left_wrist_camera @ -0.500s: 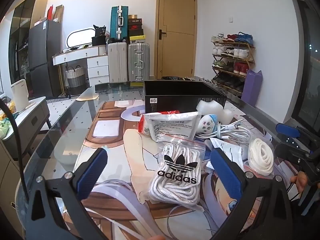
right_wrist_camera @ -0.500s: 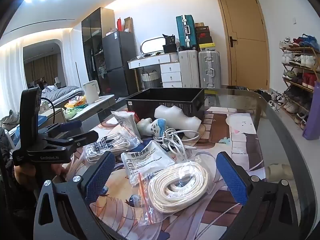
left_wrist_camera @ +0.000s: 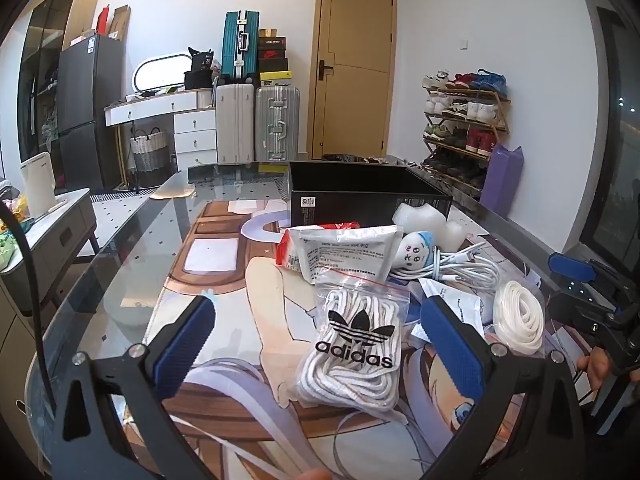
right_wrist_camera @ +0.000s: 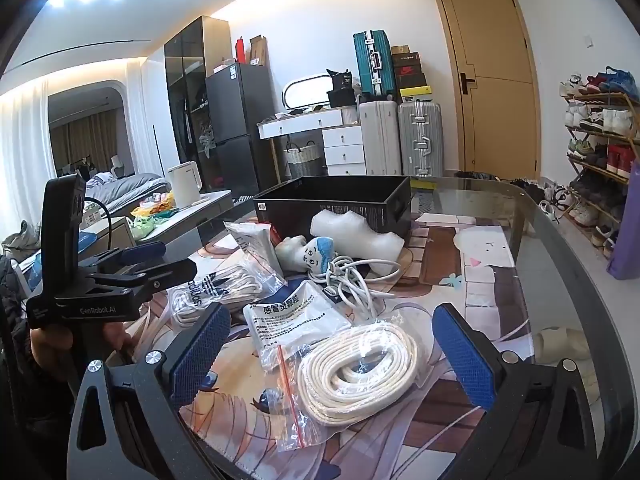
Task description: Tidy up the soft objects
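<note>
Both tools are standing fully spread with nothing between their blue ridged pads. Left tool point(left_wrist_camera: 316, 340) is hovering over a clear zip bag of white laces printed with a black adidas logo point(left_wrist_camera: 352, 344), the bag lying between its fingers but not touched by either pad. Right tool point(right_wrist_camera: 332, 354) is hovering in the same way over a clear zip bag holding a coiled cream-white rope point(right_wrist_camera: 356, 372), again without contact.

Moving outward, a white foil sachet with black printed text point(right_wrist_camera: 292, 316) is lying just beside the rope bag, and a second white sachet with a red edge point(left_wrist_camera: 340, 252) is resting behind the lace bag. Beyond these, a small plush doll with a blue cap point(right_wrist_camera: 316, 254) is sitting against a bundled white charging cable point(right_wrist_camera: 352, 280) and a lump of white bubble wrap point(right_wrist_camera: 356, 236). Farther back, an open black cardboard box point(left_wrist_camera: 360, 196) is standing on the glass counter point(right_wrist_camera: 560, 264), which is covered by a printed cartoon mat.

Judging from this, the sorting is only starting: every soft item is lying loose on the mat and the box looks empty from here. Each tool seems to be lining up for a first pickup. Next, either tool is needing to lower until its pads straddle the bag, close gently on the slippery plastic, and carry it toward the box.
</note>
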Motion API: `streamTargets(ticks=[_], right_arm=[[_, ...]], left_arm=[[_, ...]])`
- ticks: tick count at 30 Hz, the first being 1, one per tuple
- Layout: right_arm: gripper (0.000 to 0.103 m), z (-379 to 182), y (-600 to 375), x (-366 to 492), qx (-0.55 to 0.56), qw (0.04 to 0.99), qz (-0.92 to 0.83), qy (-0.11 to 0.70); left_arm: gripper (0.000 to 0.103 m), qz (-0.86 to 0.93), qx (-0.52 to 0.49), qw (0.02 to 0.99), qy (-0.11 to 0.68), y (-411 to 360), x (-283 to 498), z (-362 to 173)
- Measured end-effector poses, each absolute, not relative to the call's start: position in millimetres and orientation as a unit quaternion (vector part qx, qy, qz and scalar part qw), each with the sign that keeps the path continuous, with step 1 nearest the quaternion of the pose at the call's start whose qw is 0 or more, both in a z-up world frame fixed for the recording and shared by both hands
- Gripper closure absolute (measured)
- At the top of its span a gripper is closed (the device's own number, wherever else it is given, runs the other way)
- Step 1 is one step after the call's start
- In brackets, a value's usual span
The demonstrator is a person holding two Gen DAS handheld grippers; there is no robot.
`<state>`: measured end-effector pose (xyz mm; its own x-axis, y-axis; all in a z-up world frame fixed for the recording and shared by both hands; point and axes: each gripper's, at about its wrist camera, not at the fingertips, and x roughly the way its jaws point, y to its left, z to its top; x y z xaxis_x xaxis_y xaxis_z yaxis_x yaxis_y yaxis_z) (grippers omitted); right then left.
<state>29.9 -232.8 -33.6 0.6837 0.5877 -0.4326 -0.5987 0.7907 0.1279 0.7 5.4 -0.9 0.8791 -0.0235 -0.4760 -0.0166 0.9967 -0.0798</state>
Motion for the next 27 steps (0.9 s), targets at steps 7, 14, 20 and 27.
streamTargets(ticks=[7, 14, 20, 27], right_arm=[[0.001, -34.7, -233.4, 30.1, -0.011, 0.917, 0.324, 0.231], [0.001, -34.3, -233.7, 29.2, -0.011, 0.917, 0.324, 0.231], [0.001, -34.7, -234.6, 28.2, -0.011, 0.917, 0.325, 0.231], [0.001, -33.7, -234.4, 27.4, -0.012, 0.917, 0.325, 0.231]], left_arm=[[0.0, -0.004, -0.038, 0.969, 0.245, 5.8, -1.6, 0.8], [0.0, -0.003, -0.037, 0.969, 0.245, 5.7, -1.9, 1.6], [0.0, -0.003, -0.037, 0.969, 0.245, 5.5, -2.1, 1.7], [0.0, -0.002, -0.037, 0.969, 0.245, 5.2, -1.9, 1.5]])
